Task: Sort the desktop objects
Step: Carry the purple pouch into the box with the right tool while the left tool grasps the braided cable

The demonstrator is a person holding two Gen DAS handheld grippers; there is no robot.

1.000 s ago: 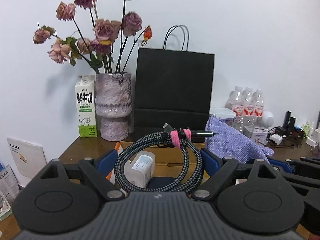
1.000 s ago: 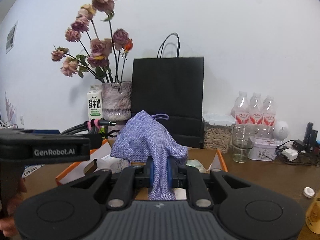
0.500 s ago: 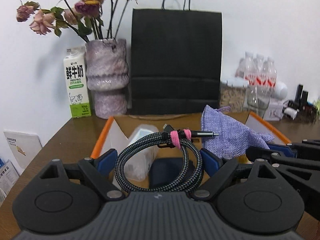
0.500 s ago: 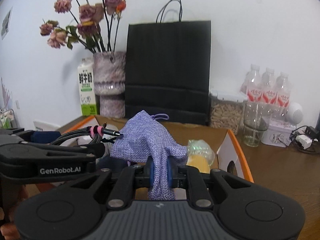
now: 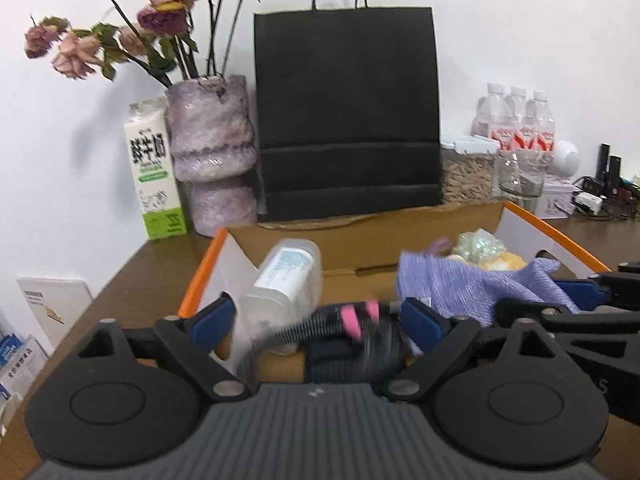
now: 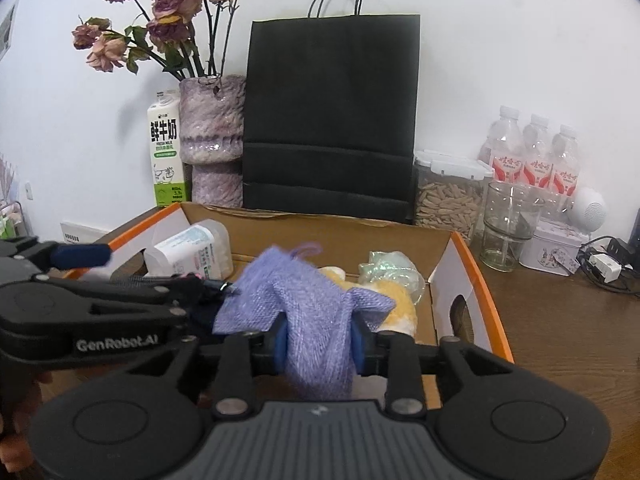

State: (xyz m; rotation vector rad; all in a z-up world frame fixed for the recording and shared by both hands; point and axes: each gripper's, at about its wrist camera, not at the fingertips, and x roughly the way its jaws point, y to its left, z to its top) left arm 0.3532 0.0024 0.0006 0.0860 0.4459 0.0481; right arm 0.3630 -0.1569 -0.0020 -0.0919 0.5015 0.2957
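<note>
My left gripper (image 5: pixel 316 322) is open over the orange-edged cardboard box (image 5: pixel 202 270). The coiled black braided cable with pink ties (image 5: pixel 352 326) is blurred and lies low between the open fingers, over the box floor. My right gripper (image 6: pixel 318 334) has its jaws partly apart with the purple woven pouch (image 6: pixel 308 312) still between them, over the box (image 6: pixel 484 292). The pouch also shows at the right of the left wrist view (image 5: pixel 468 286). The left gripper's body shows at the left of the right wrist view (image 6: pixel 100 308).
In the box lie a clear plastic container (image 5: pixel 286 276), a yellow item (image 6: pixel 394 300) and a pale green wrapped item (image 6: pixel 386 270). Behind stand a black paper bag (image 6: pixel 332 120), a vase of dried roses (image 6: pixel 212 140), a milk carton (image 6: pixel 164 152), a seed jar (image 6: pixel 448 192), a glass (image 6: pixel 508 228) and water bottles (image 6: pixel 532 156).
Both grippers dropped down into the box. The left jaws opened and the cable slipped down from between them. The right jaws widened around the pouch.
</note>
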